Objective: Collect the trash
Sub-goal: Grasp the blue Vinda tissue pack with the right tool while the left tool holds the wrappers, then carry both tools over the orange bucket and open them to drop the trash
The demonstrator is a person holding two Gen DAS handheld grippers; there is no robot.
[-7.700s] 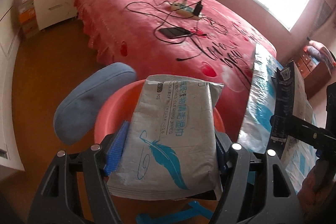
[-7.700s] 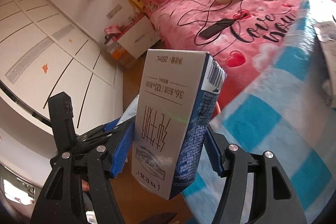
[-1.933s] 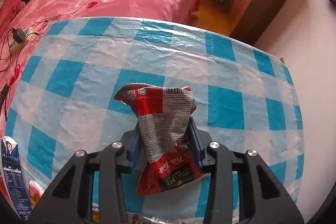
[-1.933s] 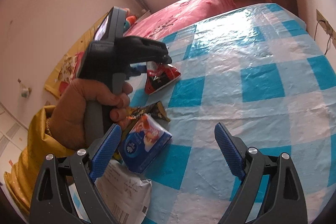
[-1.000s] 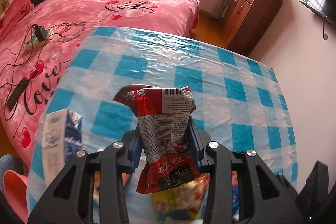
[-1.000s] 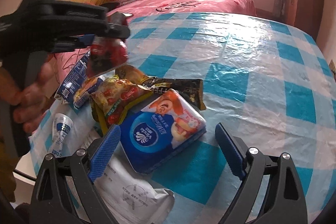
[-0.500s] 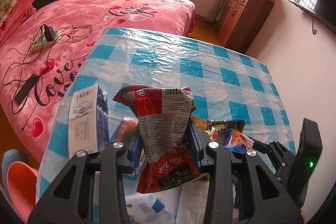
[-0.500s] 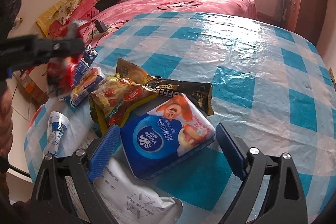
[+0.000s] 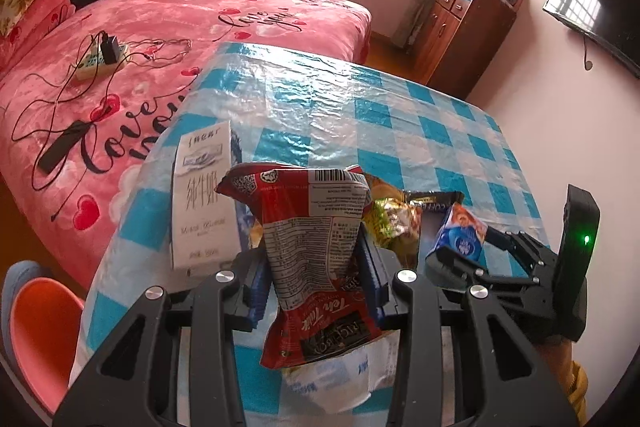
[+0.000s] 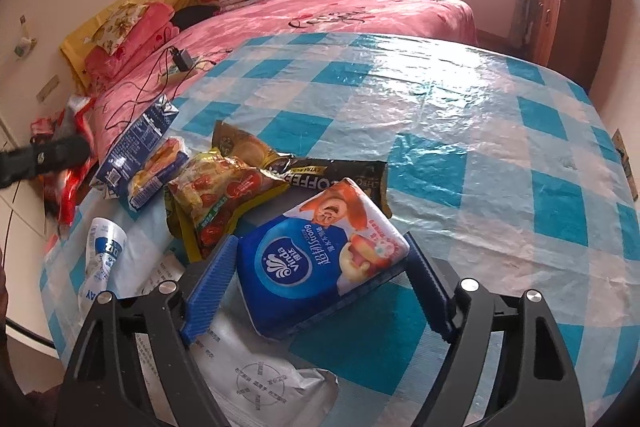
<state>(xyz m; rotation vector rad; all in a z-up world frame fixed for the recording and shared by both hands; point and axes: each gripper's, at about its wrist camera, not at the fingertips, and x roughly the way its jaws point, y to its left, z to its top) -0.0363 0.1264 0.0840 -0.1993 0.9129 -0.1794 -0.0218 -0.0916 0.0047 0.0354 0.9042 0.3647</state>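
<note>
My left gripper (image 9: 316,283) is shut on a crumpled red snack wrapper (image 9: 316,247), held in the air over the near edge of the checked table (image 9: 400,115). An orange basin (image 9: 36,323) sits on the floor at the lower left. A blue Vinda tissue pack (image 10: 320,259) lies on the table between the blue pads of my right gripper (image 10: 320,287). Those jaws are closing, and the pads are just meeting the pack's edges. My left gripper (image 10: 44,155) shows blurred at the left edge of the right wrist view.
More trash lies on the table: a milk carton (image 10: 136,143), a yellow-red snack bag (image 10: 224,195), a black coffee packet (image 10: 340,175), a white wipes pack (image 10: 256,379) and a white tube (image 10: 100,255). A pink bed (image 9: 120,67) borders the table; a wooden cabinet (image 9: 460,27) stands beyond.
My left gripper has carried the red wrapper back towards the table's near edge, bringing the basin into view. My right gripper's pads have narrowed around the tissue pack.
</note>
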